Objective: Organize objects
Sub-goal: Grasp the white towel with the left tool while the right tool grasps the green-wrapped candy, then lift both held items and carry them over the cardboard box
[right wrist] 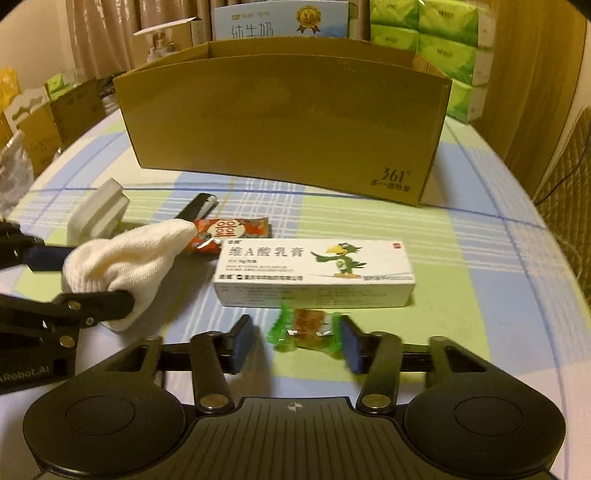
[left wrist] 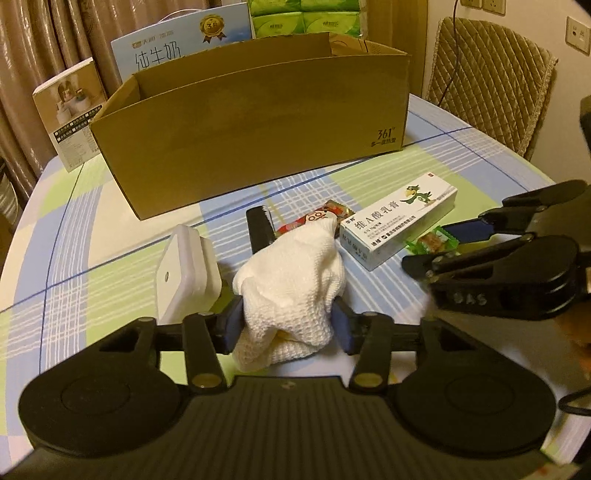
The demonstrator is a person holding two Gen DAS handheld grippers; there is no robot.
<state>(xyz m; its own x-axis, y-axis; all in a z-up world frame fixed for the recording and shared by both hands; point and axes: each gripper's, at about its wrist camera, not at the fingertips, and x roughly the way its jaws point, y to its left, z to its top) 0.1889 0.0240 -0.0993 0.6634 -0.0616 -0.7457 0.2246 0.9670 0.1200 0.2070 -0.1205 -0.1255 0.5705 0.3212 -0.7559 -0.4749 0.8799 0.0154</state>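
Note:
An open cardboard box (left wrist: 255, 122) stands at the back of the table; it also shows in the right wrist view (right wrist: 280, 122). My left gripper (left wrist: 288, 325) is shut on a white knitted cloth (left wrist: 291, 280), which also shows in the right wrist view (right wrist: 122, 258). My right gripper (right wrist: 295, 341) is open around a green-wrapped candy (right wrist: 306, 328) on the table, its right pad touching the wrapper. The candy (left wrist: 432, 242) and the right gripper (left wrist: 443, 247) also show in the left wrist view. A white ointment box (right wrist: 314, 273) lies just beyond the candy.
A red snack packet (right wrist: 229, 232), a black comb (right wrist: 199, 206) and a white plastic block (right wrist: 99, 210) lie left of the ointment box. Milk carton (right wrist: 280, 18), tissue packs (right wrist: 439, 44) and small boxes stand behind the cardboard box. A padded chair (left wrist: 491, 81) is at the right.

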